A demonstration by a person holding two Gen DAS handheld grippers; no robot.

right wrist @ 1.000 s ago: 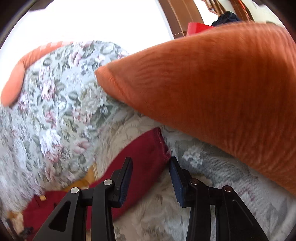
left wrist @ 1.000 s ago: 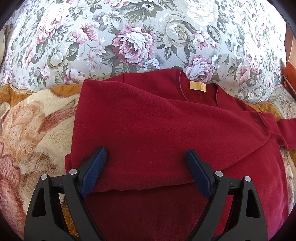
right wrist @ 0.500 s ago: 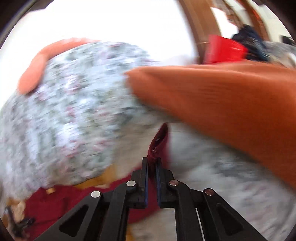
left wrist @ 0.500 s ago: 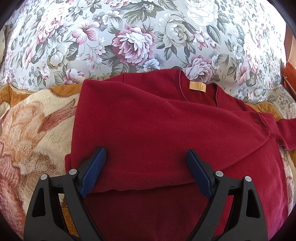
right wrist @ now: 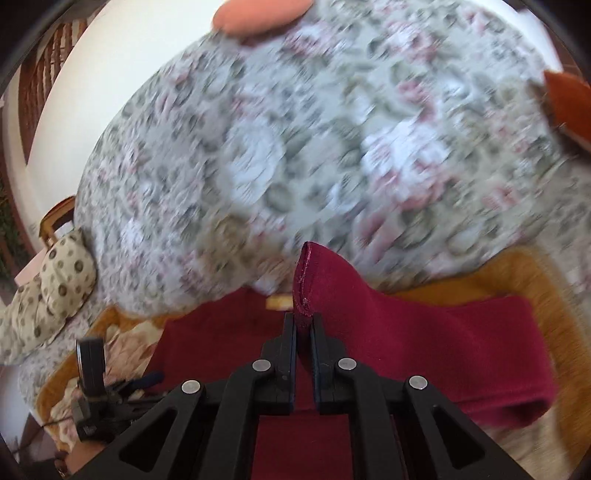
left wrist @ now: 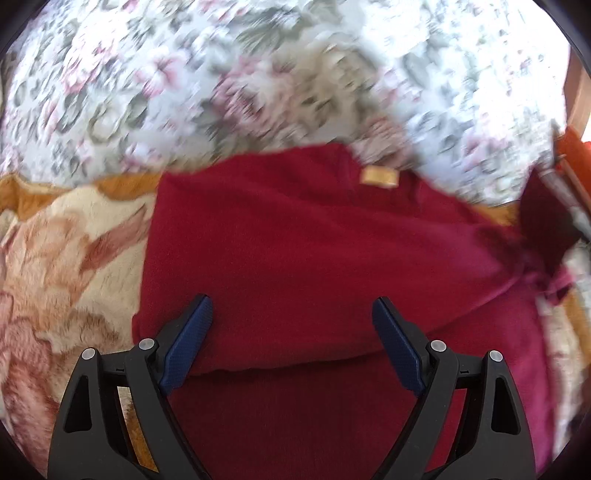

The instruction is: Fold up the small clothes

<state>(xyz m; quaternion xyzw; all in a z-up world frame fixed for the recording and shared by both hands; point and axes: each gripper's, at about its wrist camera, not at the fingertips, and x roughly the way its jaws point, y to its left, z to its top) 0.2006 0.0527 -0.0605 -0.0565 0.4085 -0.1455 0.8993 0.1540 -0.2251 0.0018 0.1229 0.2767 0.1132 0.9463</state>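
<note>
A dark red sweater with a yellow neck label lies on a beige and orange blanket, its left sleeve folded across the body. My left gripper is open just above the folded part, holding nothing. My right gripper is shut on the cuff of the sweater's right sleeve and holds it lifted above the body; the raised sleeve also shows in the left wrist view at the far right. The left gripper also shows in the right wrist view at the lower left.
A floral cushion rises right behind the sweater. An orange pillow is at the right and another on top. A spotted cushion lies at the far left.
My right gripper shut on the sleeve cuff, lifted it and swung it left over the sweater. The left gripper stayed open in place; its view shook slightly.
</note>
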